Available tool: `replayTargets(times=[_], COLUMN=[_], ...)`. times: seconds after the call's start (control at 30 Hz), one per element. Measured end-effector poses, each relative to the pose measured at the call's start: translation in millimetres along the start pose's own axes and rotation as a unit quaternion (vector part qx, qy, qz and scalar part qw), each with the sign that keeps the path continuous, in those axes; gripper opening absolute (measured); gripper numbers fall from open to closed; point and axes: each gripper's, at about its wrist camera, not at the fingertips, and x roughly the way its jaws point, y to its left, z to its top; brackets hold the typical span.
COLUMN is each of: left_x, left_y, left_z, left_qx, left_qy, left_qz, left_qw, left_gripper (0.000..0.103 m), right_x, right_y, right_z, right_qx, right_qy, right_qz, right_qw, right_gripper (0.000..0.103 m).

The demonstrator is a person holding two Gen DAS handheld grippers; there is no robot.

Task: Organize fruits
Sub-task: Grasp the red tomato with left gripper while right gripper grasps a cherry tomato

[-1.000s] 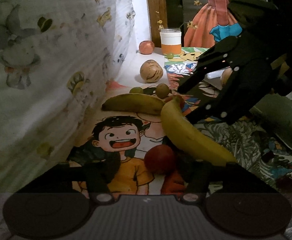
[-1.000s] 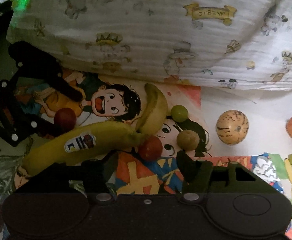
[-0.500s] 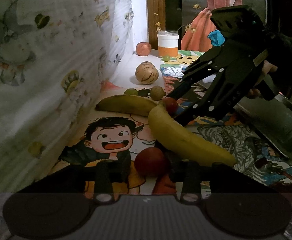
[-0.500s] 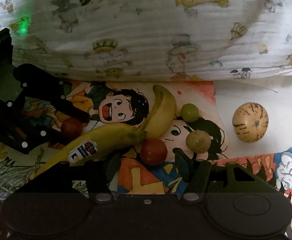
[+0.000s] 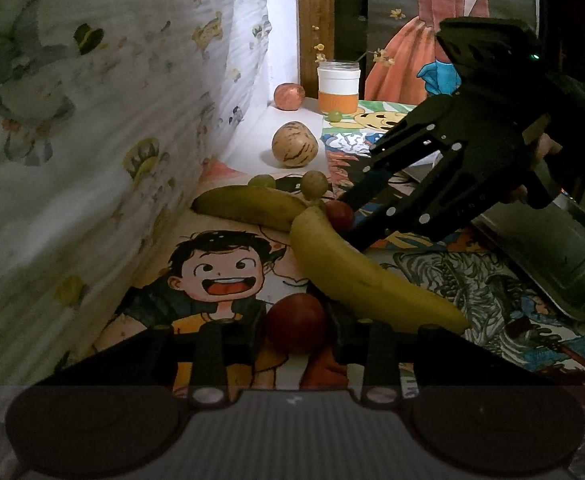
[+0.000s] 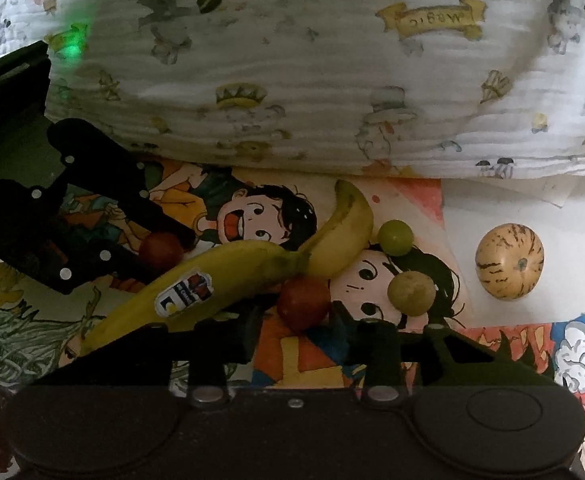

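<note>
My left gripper (image 5: 295,330) fingers spread, bracketing red fruit (image 5: 295,322) on desk (image 5: 472,276). My right gripper (image 6: 295,314) fingers spread around second red fruit (image 6: 303,302), beside stickered banana (image 6: 196,288).

A table (image 5: 252,136) covered with cartoon-printed mats (image 5: 212,280) carried two bananas (image 6: 228,276) touching at their tips, two red fruits (image 6: 303,300), two green grapes (image 6: 395,232), a striped melon (image 6: 509,264), an apple (image 5: 289,96), a cup (image 5: 339,86) and a metal tray (image 5: 564,248).
</note>
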Motion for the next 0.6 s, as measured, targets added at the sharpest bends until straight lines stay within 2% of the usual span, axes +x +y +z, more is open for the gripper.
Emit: replayTargets(times=[0.37,0.6], left_x=[-1.1,-1.8], left_y=[-0.7,-0.4], left_z=[-0.2,-0.2], left_qx=[-0.01,-0.017], left_qy=[0.001,0.001], left_qz=[0.006,0.007], left_qw=[0.9999,0.9998], left_gripper=[0.035,0.035], right_x=[3.3,-2.5], right_y=[1.0,2.4], right_z=[5.4,3.5], right_qx=[-0.012,-0.003], right_qy=[0.001,-0.012], right_qz=[0.0,-0.012], right_qw=[1.0,1.0], right_gripper=[0.037,0.032])
